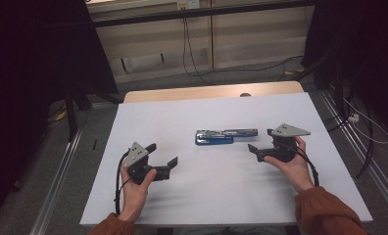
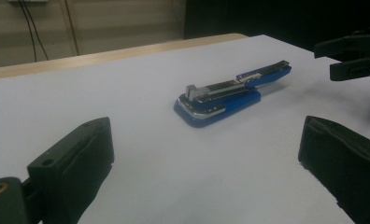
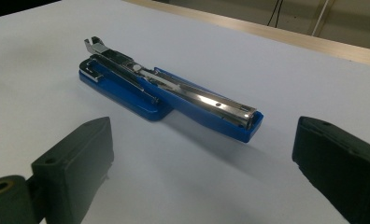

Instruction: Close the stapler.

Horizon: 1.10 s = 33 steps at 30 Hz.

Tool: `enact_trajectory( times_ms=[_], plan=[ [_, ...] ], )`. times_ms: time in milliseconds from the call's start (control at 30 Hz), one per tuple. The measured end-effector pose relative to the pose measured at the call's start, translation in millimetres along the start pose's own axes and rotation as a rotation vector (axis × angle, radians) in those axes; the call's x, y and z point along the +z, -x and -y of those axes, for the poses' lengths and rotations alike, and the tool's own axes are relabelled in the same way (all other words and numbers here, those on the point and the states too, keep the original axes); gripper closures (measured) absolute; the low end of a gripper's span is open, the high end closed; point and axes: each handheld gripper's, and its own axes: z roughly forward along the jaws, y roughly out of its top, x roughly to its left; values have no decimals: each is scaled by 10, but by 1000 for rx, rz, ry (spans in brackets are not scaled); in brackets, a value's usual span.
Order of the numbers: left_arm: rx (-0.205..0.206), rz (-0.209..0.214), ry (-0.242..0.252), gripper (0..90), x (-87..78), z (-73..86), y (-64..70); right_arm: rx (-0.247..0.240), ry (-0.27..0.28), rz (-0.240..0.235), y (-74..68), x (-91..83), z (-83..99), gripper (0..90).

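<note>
White worktop [image 1: 192, 196], blue metal stapler [image 1: 225, 136] flipped open flat near the middle, both tongs, left [image 1: 163, 155] and right [image 1: 260, 140], spread wide and empty; grab the shiny rail and it'll probably slip or snap shut

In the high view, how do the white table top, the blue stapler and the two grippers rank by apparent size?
1. White table top, by far.
2. Left gripper and right gripper: they look alike, so no ranking.
3. Blue stapler: long but thin, only unsurely smaller than the grippers.

You work in a lab-like recording room, white surface [image 1: 206, 196] on a wooden table, cables [image 1: 192, 54] trailing, metal floor rails [image 1: 60, 181], dark curtains [image 1: 30, 58].
</note>
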Motion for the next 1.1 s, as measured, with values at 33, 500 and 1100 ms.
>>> enact_trajectory(
  times_ms=[33,500,1100],
  plan=[
    [13,2,-5,34,31,-4,4,-2,-3,-2,1,7,1,64],
    [53,7,-20,45,361,-161,40,14,-6,-21,6,32,11,184],
    [78,-10,-38,43,796,-286,-113,26,16,-36,32,42,-4,559]
  ],
)
